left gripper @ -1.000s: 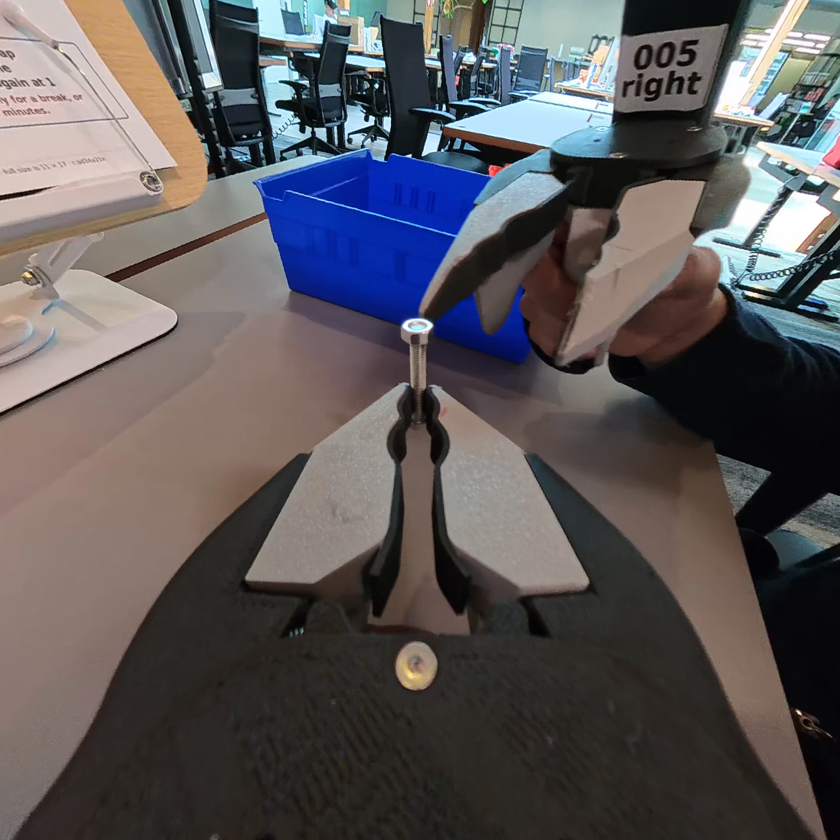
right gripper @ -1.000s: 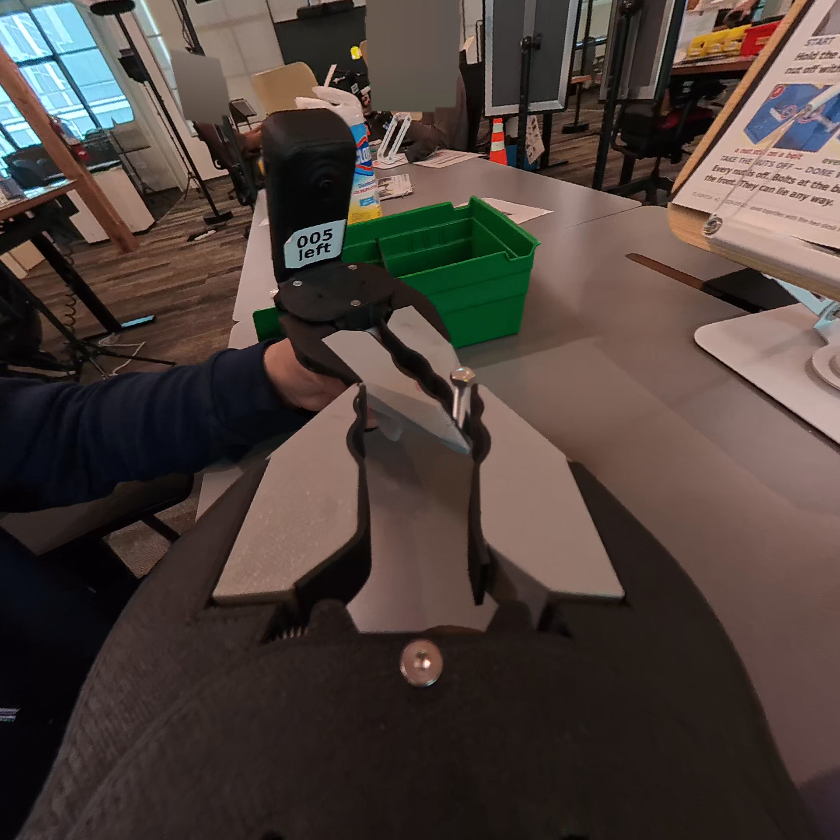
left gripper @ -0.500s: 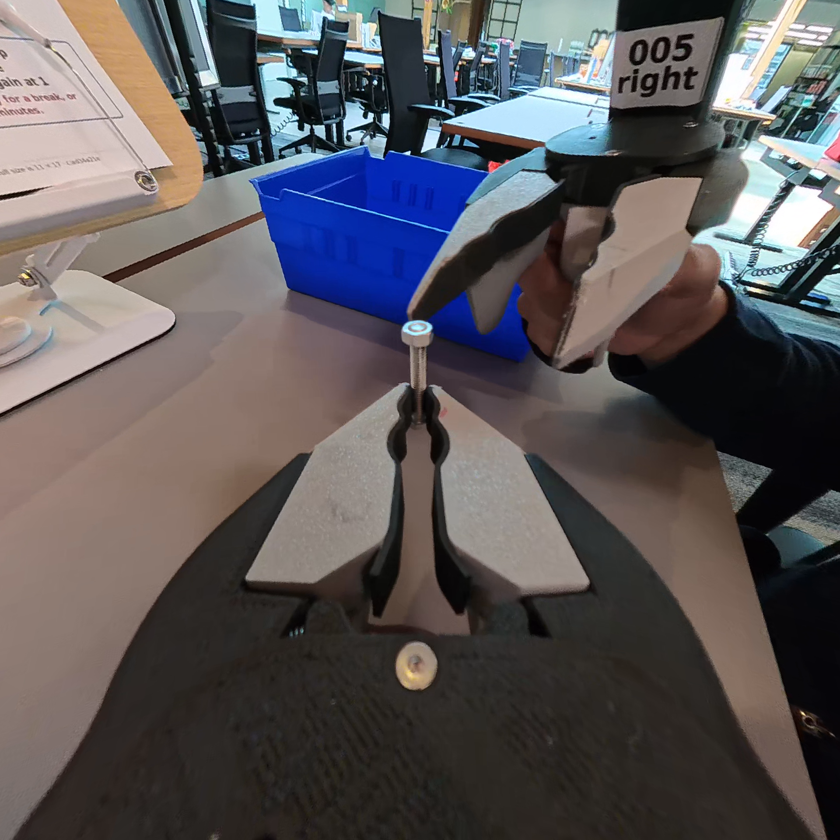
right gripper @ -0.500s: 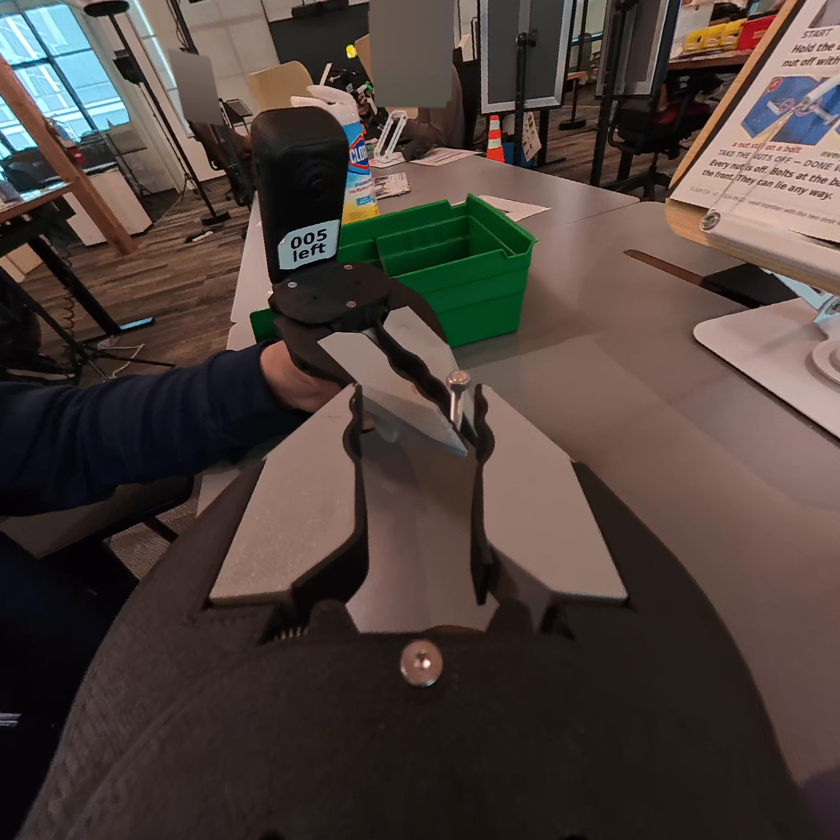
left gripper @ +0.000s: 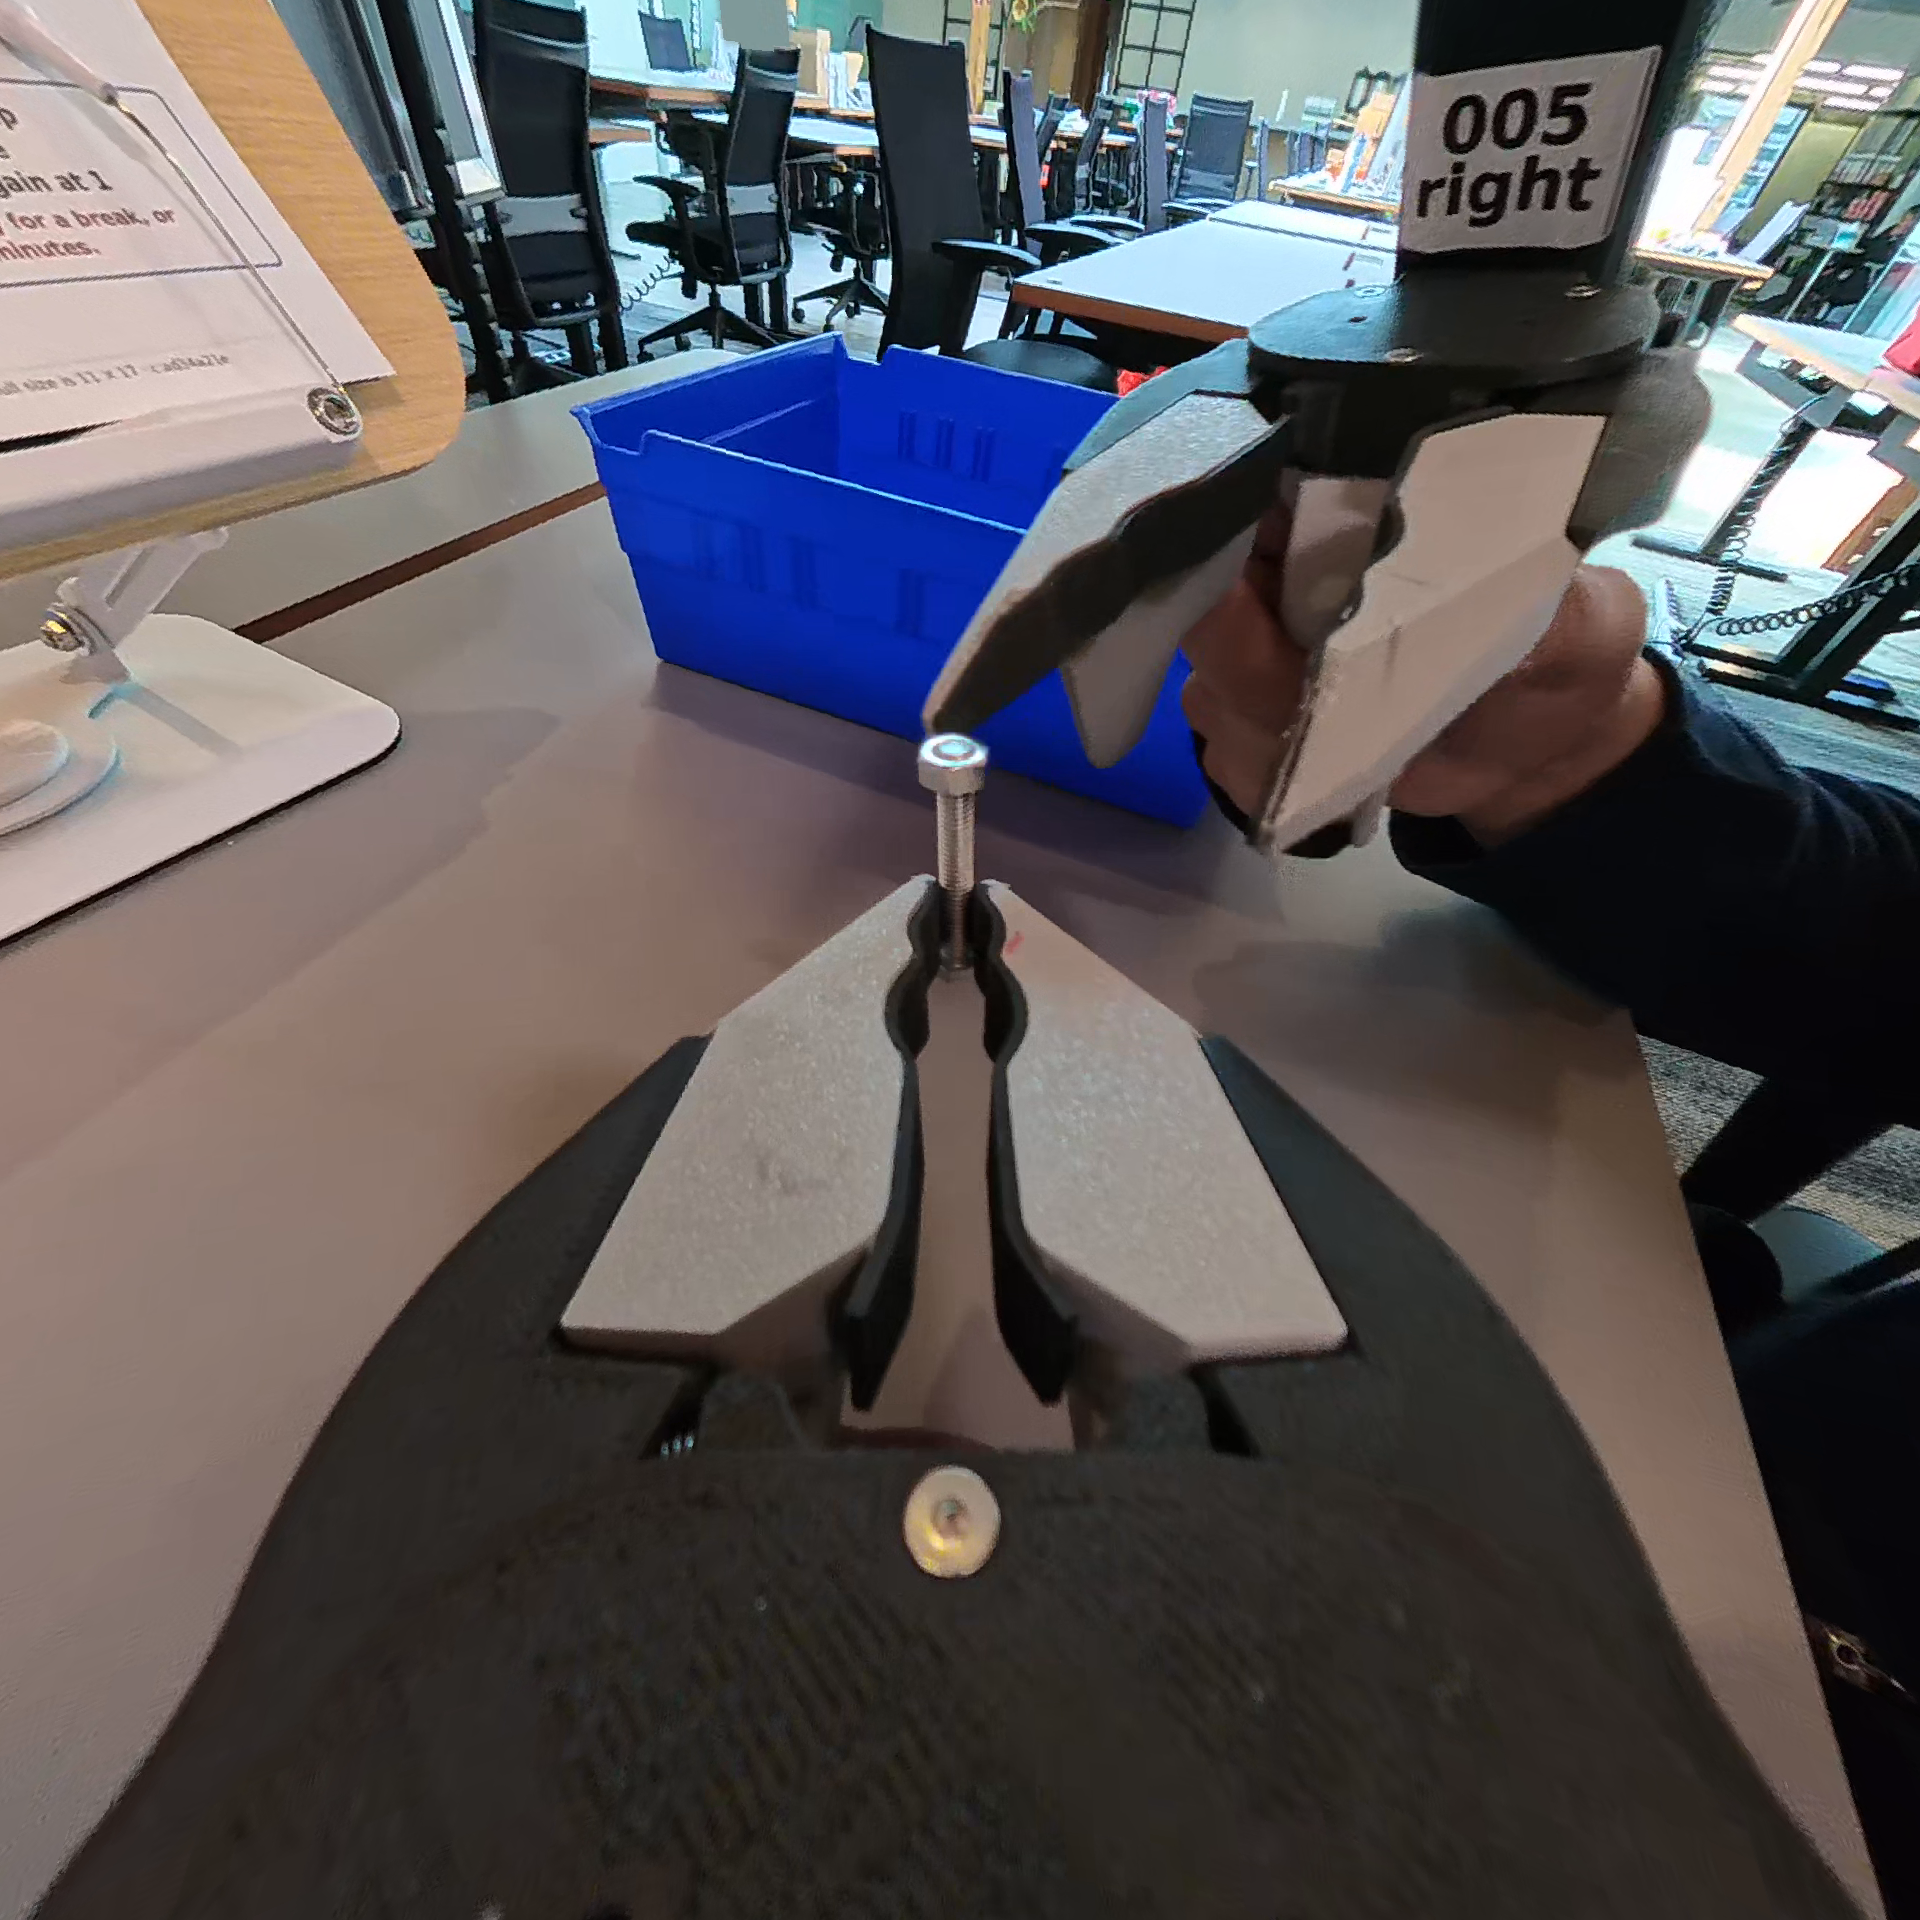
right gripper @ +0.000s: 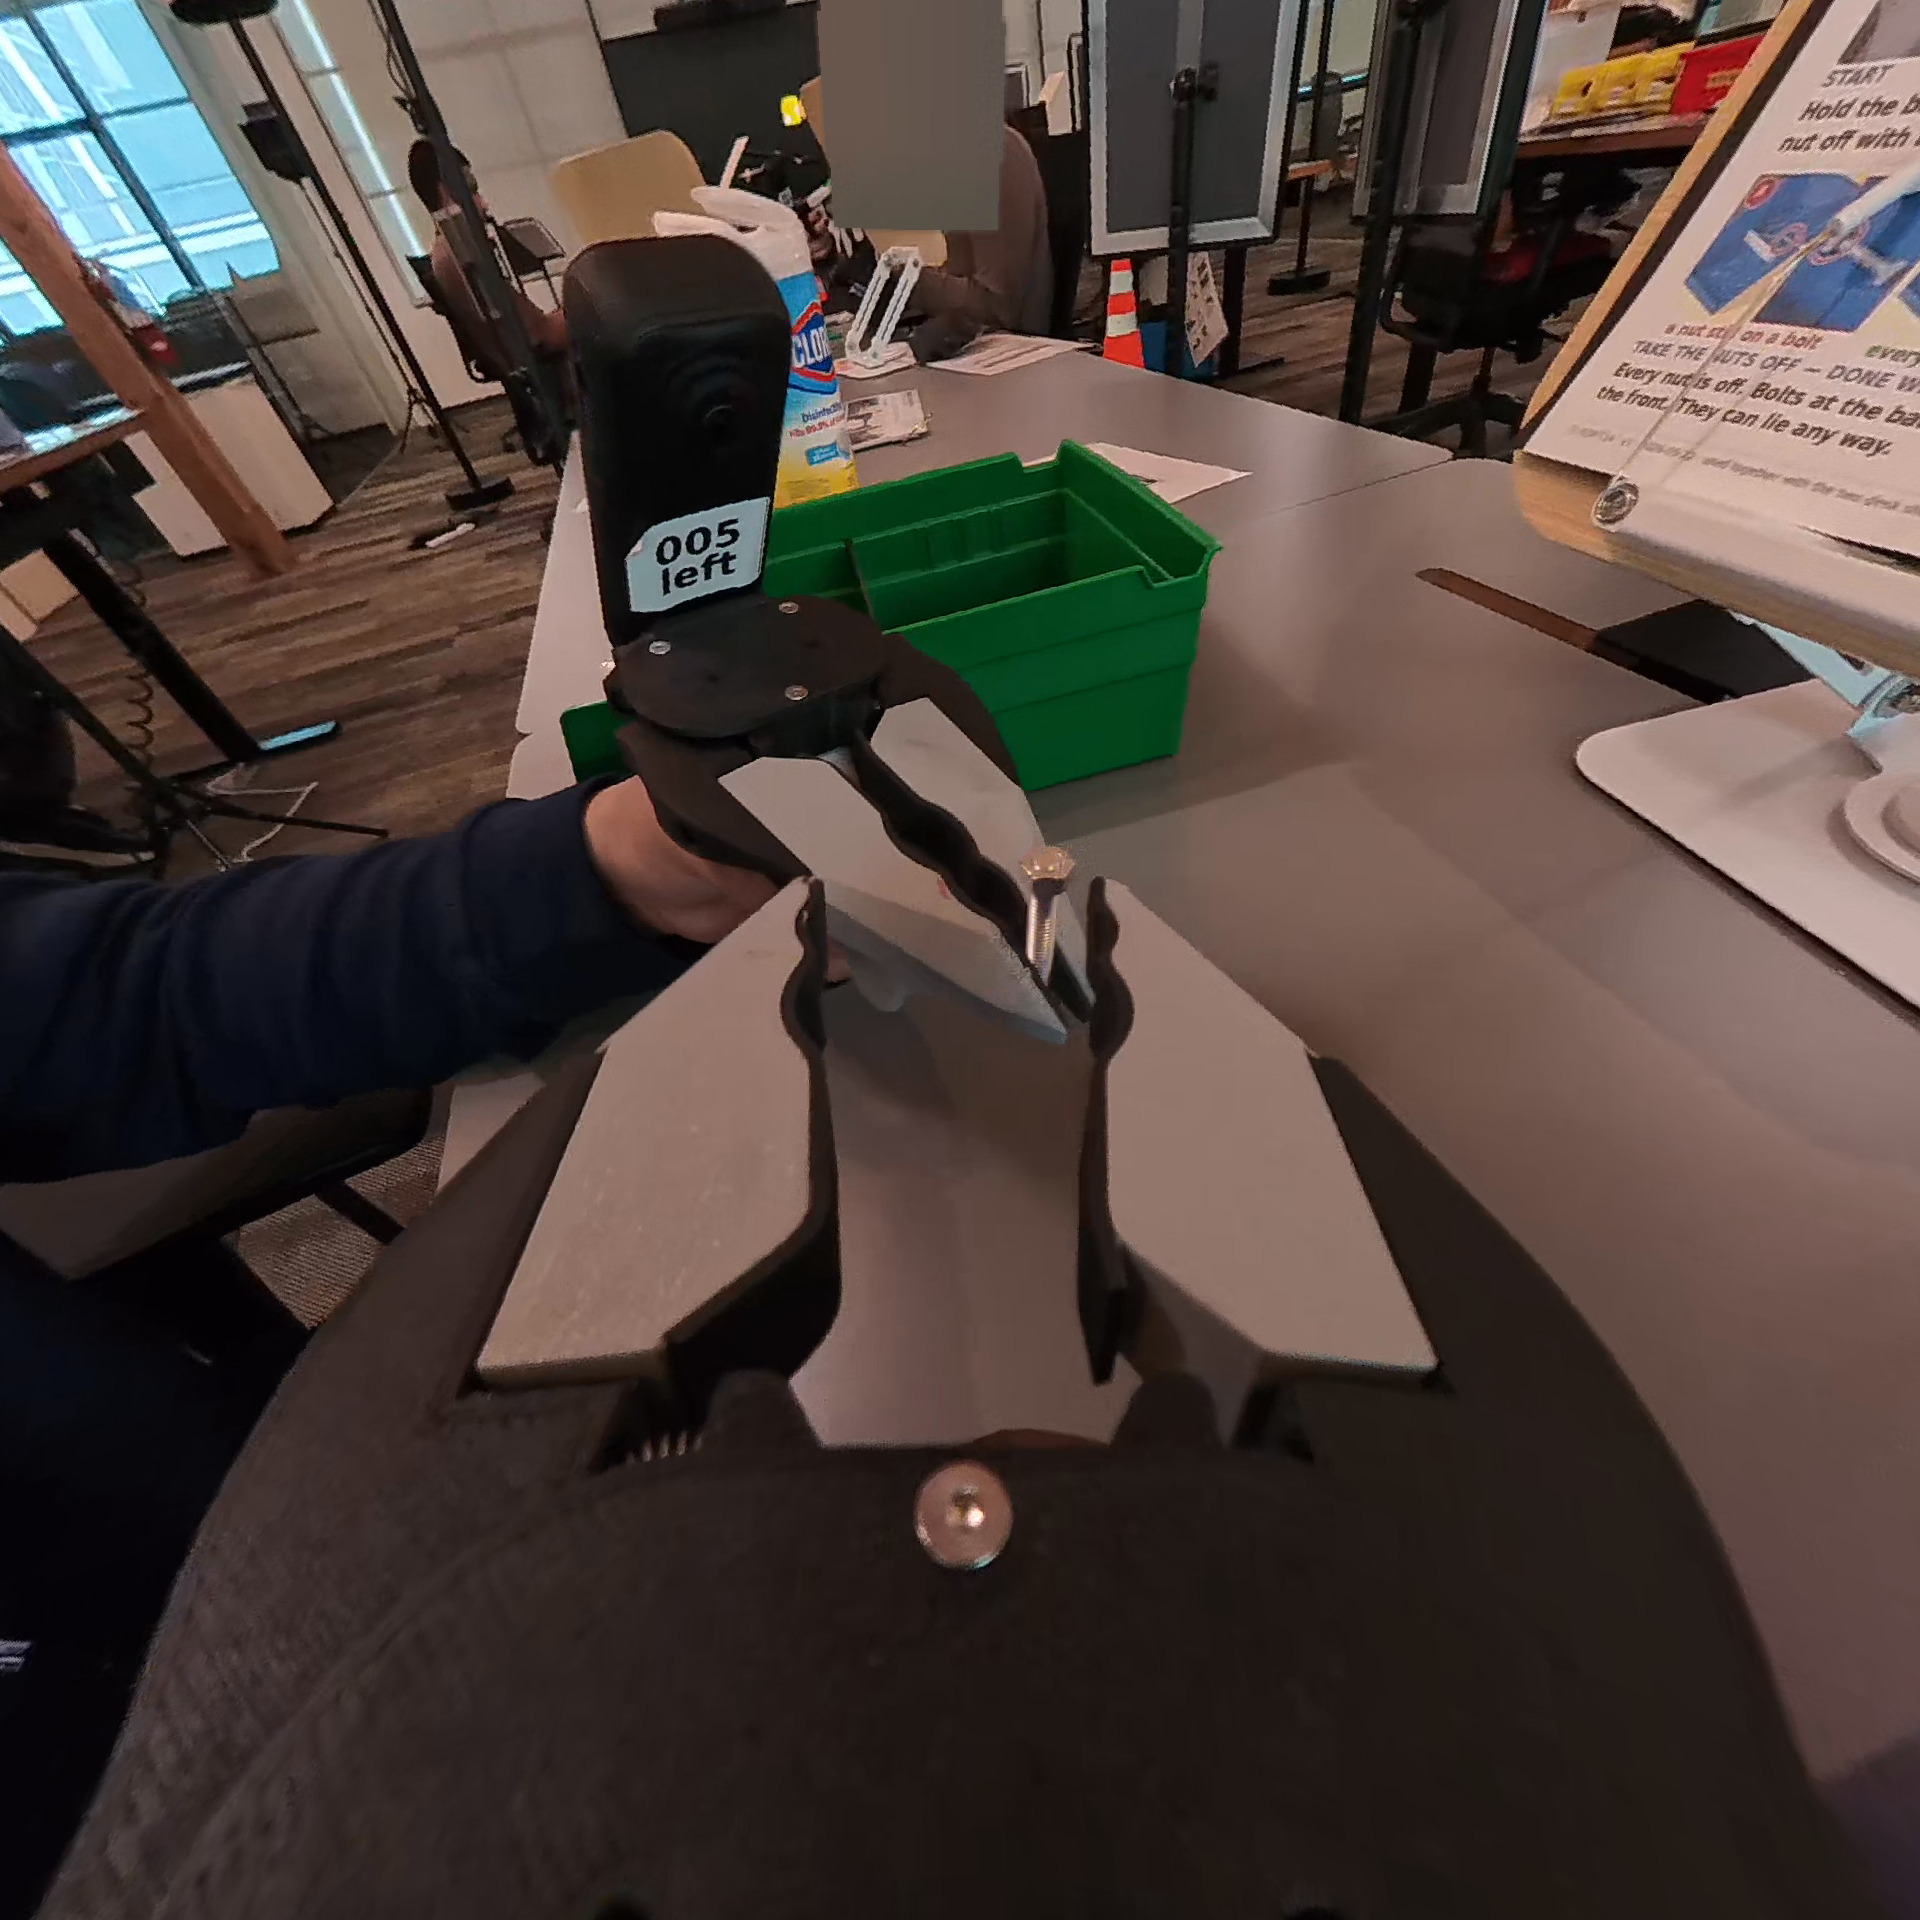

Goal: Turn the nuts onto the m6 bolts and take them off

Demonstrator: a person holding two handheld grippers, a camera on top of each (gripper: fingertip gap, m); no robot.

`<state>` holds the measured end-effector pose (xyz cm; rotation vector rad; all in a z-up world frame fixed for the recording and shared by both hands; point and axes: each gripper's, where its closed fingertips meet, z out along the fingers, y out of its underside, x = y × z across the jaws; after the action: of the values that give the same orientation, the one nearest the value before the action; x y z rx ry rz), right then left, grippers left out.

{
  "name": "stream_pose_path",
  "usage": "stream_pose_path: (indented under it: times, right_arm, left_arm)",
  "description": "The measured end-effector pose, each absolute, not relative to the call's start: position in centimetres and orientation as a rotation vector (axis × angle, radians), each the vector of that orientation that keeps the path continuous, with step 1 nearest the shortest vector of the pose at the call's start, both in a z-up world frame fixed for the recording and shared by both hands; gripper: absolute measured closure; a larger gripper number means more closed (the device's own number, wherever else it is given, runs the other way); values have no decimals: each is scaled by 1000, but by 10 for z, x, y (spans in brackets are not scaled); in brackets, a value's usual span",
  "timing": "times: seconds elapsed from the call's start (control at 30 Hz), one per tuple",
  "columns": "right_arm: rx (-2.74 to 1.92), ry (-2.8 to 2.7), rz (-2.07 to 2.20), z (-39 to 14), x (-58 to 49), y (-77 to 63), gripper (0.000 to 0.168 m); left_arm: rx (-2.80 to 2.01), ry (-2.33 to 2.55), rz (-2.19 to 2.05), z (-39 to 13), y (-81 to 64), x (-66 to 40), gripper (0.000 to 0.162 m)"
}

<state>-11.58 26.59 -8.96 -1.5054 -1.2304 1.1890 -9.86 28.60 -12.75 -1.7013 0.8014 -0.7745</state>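
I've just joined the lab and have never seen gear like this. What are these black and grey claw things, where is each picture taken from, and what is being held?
They are hand-held grippers, one in each of a person's hands, each with a camera looking along its two fingers. One picture comes from the left gripper, shut on a bolt that stands head up; I see no nut on it. There the right gripper hangs open, one fingertip just above the bolt head. The other picture comes from the right gripper, facing the left one. On the grey table stand a blue bin, a green bin and a white stand with an instruction sheet.
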Motion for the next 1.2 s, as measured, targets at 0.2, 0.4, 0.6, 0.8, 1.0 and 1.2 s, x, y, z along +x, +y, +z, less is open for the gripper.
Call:
stream_pose_path:
  times: [0.2, 0.4, 0.6, 0.8, 1.0, 1.2]
  right_arm:
    - [-1462, -1312, 1222, -90, -118, 251, 137]
    - [-1497, -1244, 1182, -90, -116, 263, 122]
    - [-1481, -1284, 1218, -90, -117, 256, 130]
    - [-1471, -1271, 1216, -87, -116, 257, 132]
    - [-1520, -1228, 1190, -91, -116, 266, 120]
    - [-1432, -1349, 1252, -88, -118, 242, 137]
  left_arm:
    - [-1707, 787, -769, -128, 288, -101, 160]
    - [-1704, 797, -770, -128, 287, -100, 160]
    - [-1706, 798, -769, -128, 287, -99, 160]
    - [-1704, 797, -771, -128, 287, -100, 160]
    - [-1705, 799, -770, -128, 287, -99, 160]
    - [-1713, 786, -763, -129, 289, -102, 160]
